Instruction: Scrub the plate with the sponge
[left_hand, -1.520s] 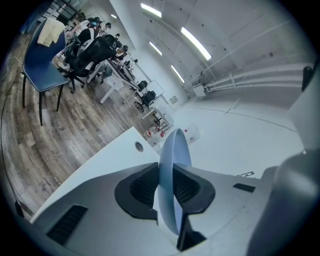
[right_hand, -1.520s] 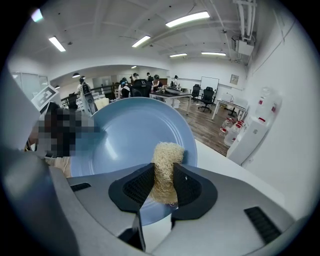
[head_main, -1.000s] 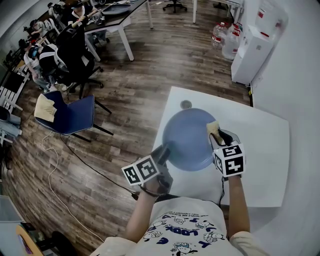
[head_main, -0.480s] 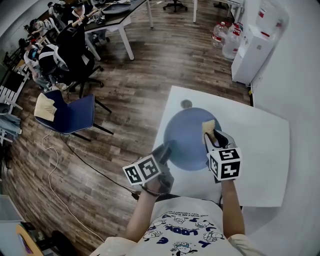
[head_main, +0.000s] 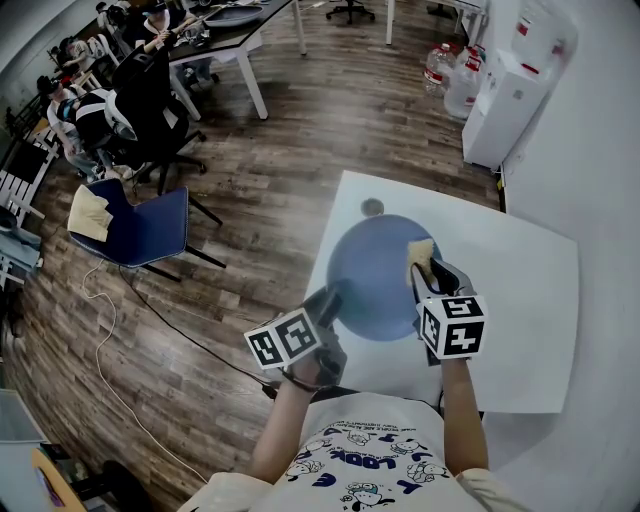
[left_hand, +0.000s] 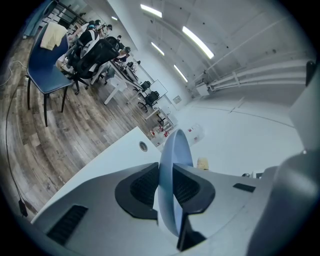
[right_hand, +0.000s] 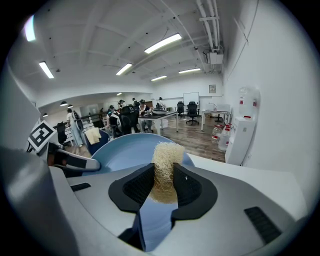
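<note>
Left gripper (left_hand: 166, 186) clamped on blue plate (head_main: 372, 280) rim, plate over white table (head_main: 520, 290); right gripper (right_hand: 163, 186) clamped on sponge (right_hand: 166, 160) at plate's right side. Risk: hard scrubbing levers plate out of the thin rim grip, or sponge slips from the jaws

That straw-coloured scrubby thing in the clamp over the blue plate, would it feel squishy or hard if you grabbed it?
Probably springy, not hard: the sponge looks like loose woven fibres and bulges above the right gripper pinching it. Likely very light, being mostly air. Its rough surface should resist slipping.
</note>
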